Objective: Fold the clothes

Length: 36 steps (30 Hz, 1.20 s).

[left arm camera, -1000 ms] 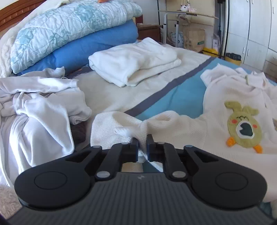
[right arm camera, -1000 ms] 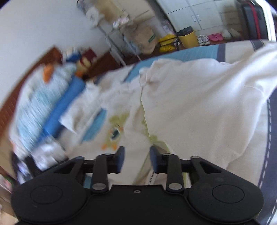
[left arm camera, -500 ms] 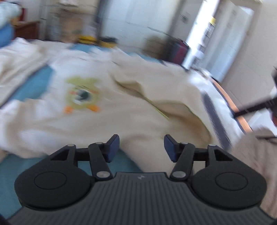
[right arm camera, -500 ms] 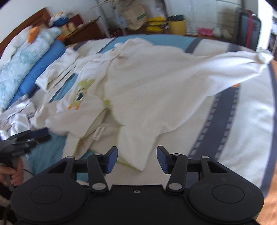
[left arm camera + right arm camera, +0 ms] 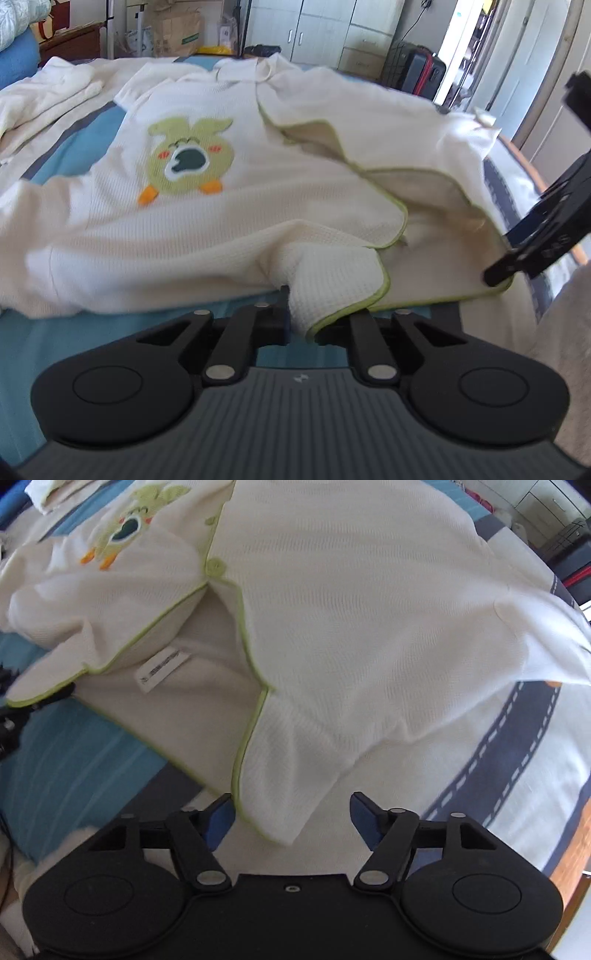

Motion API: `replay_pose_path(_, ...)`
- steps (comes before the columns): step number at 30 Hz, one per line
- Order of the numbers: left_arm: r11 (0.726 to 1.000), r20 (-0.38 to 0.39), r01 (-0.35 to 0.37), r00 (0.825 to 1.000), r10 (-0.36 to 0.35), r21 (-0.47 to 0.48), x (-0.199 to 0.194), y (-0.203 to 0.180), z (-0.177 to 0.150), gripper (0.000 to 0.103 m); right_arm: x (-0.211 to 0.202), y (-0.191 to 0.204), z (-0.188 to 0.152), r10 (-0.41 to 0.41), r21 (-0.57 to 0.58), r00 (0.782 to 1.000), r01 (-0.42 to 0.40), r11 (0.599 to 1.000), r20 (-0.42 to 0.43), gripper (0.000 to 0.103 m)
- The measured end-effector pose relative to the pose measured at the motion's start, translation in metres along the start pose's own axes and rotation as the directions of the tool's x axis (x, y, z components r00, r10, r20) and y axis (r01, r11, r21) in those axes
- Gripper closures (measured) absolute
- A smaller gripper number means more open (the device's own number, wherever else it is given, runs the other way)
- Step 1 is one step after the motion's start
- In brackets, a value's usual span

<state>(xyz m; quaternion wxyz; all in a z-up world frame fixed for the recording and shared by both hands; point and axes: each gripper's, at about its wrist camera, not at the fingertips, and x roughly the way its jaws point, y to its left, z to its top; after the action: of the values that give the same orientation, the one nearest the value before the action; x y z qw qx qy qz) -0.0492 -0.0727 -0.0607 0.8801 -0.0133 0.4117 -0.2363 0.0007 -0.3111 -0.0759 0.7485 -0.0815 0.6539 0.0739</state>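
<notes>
A cream waffle-knit jacket (image 5: 229, 221) with green trim and a green cartoon patch (image 5: 188, 158) lies spread on the bed. My left gripper (image 5: 317, 325) is open, its jaws on either side of the near hem corner (image 5: 332, 288), which drapes between them. In the right wrist view the same jacket (image 5: 351, 609) fills the frame. My right gripper (image 5: 291, 816) is open wide, with the other front hem corner (image 5: 273, 805) lying between its fingers. The right gripper also shows at the right edge of the left wrist view (image 5: 546, 236).
The bed has a blue and cream cover (image 5: 85, 125) with a dark road-pattern stripe (image 5: 517, 731). Folded cream clothes (image 5: 48, 96) lie at the far left. Cabinets (image 5: 332, 33) and a suitcase (image 5: 417, 74) stand behind the bed. The bed's wooden edge (image 5: 569, 856) is at the right.
My left gripper let go of a sleeve, swung right and came down at the jacket's hem corner. My right gripper opened wider and dropped close onto the other hem corner.
</notes>
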Motion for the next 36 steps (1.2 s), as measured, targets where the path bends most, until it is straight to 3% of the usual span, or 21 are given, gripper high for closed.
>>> replay_pose_path(1, 1.000, 0.014, 0.004, 1.000, -0.004, 0.005, -0.007, -0.001, 0.004, 0.094, 0.002, -0.001, 0.002, 0.003, -0.011, 1.000, -0.002, 1.000, 0.008, 0.095)
replay_pose_path(3, 0.999, 0.036, 0.014, 0.999, -0.015, 0.033, -0.022, -0.008, 0.010, 0.095, 0.005, -0.003, 0.001, -0.029, -0.053, 1.000, 0.030, 0.998, 0.004, 0.095)
replay_pose_path(6, 0.995, 0.034, 0.094, 0.995, -0.095, 0.040, -0.050, -0.015, 0.015, 0.095, -0.013, -0.012, -0.013, -0.004, -0.079, 1.000, 0.005, 0.997, 0.014, 0.095)
replay_pose_path(9, 0.962, -0.023, 0.261, 0.964, -0.264, -0.078, -0.068, -0.010, 0.014, 0.095, -0.045, -0.018, -0.038, 0.005, -0.125, 0.999, -0.001, 0.992, 0.035, 0.096)
replay_pose_path(11, 0.942, -0.074, 0.317, 0.943, -0.326, -0.114, -0.071, -0.011, 0.007, 0.097, -0.065, -0.019, -0.054, 0.028, -0.169, 0.999, -0.020, 0.985, 0.046, 0.096)
replay_pose_path(15, 0.981, -0.210, 0.190, 0.962, -0.176, 0.047, -0.048, -0.031, -0.017, 0.097, -0.067, -0.021, -0.064, 0.092, -0.182, 0.995, -0.086, 0.979, 0.028, 0.097)
replay_pose_path(18, 0.977, -0.308, 0.207, 0.928, -0.211, -0.048, -0.015, -0.022, -0.029, 0.094, -0.043, -0.027, -0.059, 0.069, -0.143, 0.998, -0.068, 0.987, 0.003, 0.097)
replay_pose_path(20, 0.969, -0.346, 0.224, 0.905, -0.247, -0.107, -0.001, -0.015, -0.035, 0.089, -0.035, -0.030, -0.057, 0.101, -0.125, 0.995, -0.100, 0.987, 0.002, 0.097)
replay_pose_path(22, 0.976, -0.346, 0.203, 0.913, -0.216, -0.075, -0.005, -0.013, -0.035, 0.073, -0.040, -0.037, -0.058, 0.158, -0.102, 0.987, -0.155, 0.983, 0.023, 0.097)
replay_pose_path(23, 0.978, -0.332, 0.200, 0.921, -0.206, -0.053, -0.010, -0.013, -0.034, 0.060, -0.041, -0.037, -0.060, 0.200, -0.099, 0.979, -0.196, 0.975, 0.031, 0.097)
replay_pose_path(25, 0.972, -0.278, 0.233, 0.931, -0.235, -0.039, -0.026, -0.011, -0.031, 0.057, -0.048, -0.038, -0.065, 0.298, -0.097, 0.953, -0.292, 0.952, 0.061, 0.095)
replay_pose_path(27, 0.958, -0.220, 0.283, 0.933, -0.284, -0.040, -0.039, -0.009, -0.031, 0.054, -0.062, -0.041, -0.068, 0.391, -0.101, 0.912, -0.380, 0.919, 0.123, 0.090)
replay_pose_path(29, 0.958, -0.194, 0.286, 0.939, -0.285, -0.026, -0.038, -0.009, -0.029, 0.046, -0.075, -0.037, -0.069, 0.443, -0.114, 0.881, -0.429, 0.896, 0.167, 0.089)
replay_pose_path(30, 0.964, -0.200, 0.267, 0.944, -0.264, -0.015, -0.030, -0.012, -0.029, 0.045, -0.079, -0.034, -0.069, 0.443, -0.124, 0.879, -0.427, 0.896, 0.177, 0.086)
replay_pose_path(31, 0.970, -0.212, 0.243, 0.947, -0.240, -0.013, -0.022, -0.014, -0.029, 0.045, -0.080, -0.031, -0.069, 0.413, -0.138, 0.893, -0.393, 0.909, 0.177, 0.078)
replay_pose_path(34, 0.979, -0.226, 0.201, 0.952, -0.205, -0.040, -0.001, -0.016, -0.033, 0.045, -0.067, -0.033, -0.068, 0.296, -0.140, 0.942, -0.274, 0.951, 0.162, 0.069)
replay_pose_path(35, 0.980, -0.222, 0.194, 0.954, -0.200, -0.051, 0.004, -0.015, -0.035, 0.045, -0.060, -0.040, -0.069, 0.286, -0.112, 0.944, -0.271, 0.956, 0.162, 0.067)
replay_pose_path(36, 0.977, -0.199, 0.203, 0.957, -0.213, -0.070, 0.003, -0.013, -0.035, 0.046, -0.053, -0.053, -0.071, 0.300, -0.070, 0.938, -0.292, 0.954, 0.175, 0.058)
